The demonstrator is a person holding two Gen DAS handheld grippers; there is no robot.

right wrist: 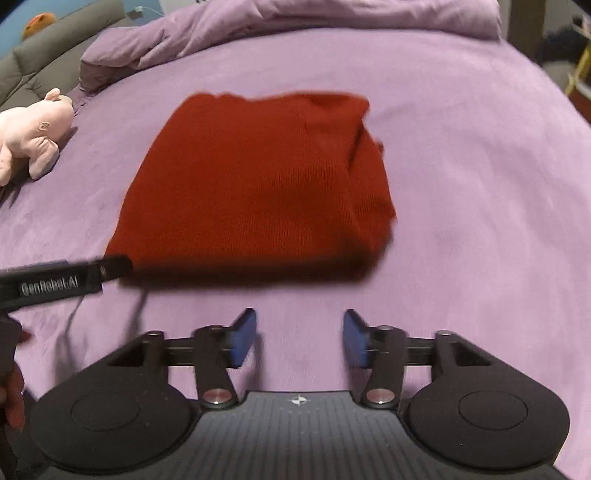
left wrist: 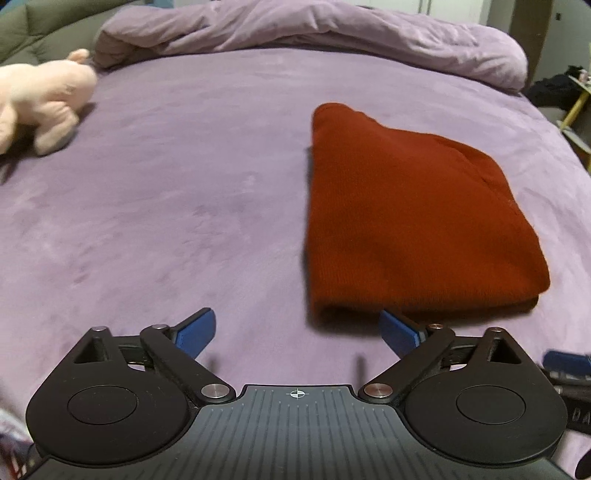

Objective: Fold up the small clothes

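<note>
At the far left we see a pink plush toy (left wrist: 40,99) lying on the purple bed cover (left wrist: 184,184), well apart from everything else. Behind it a grey cushion (left wrist: 33,33) sits at the bed's edge, and a bunched purple duvet (left wrist: 295,33) runs along the far side.

Our left claw (left wrist: 297,330) hangs over bare cover, its blue pads (left wrist: 195,332) spread wide with nothing between them. Its right pad sits just at the near left corner of the red knitted garment (left wrist: 406,221), though we cannot tell whether it touches the cloth.

The garment lies folded into a compact, roughly rectangular bundle, flat on the cover, in the middle of the bed. In the right wrist view its right side shows a doubled-over layer.

Our right claw (right wrist: 299,338) hovers just short of the garment's near edge, jaws partly apart and empty, gripping nothing. The left tool's black finger enters that view from the left, near the garment's near left corner.
</note>
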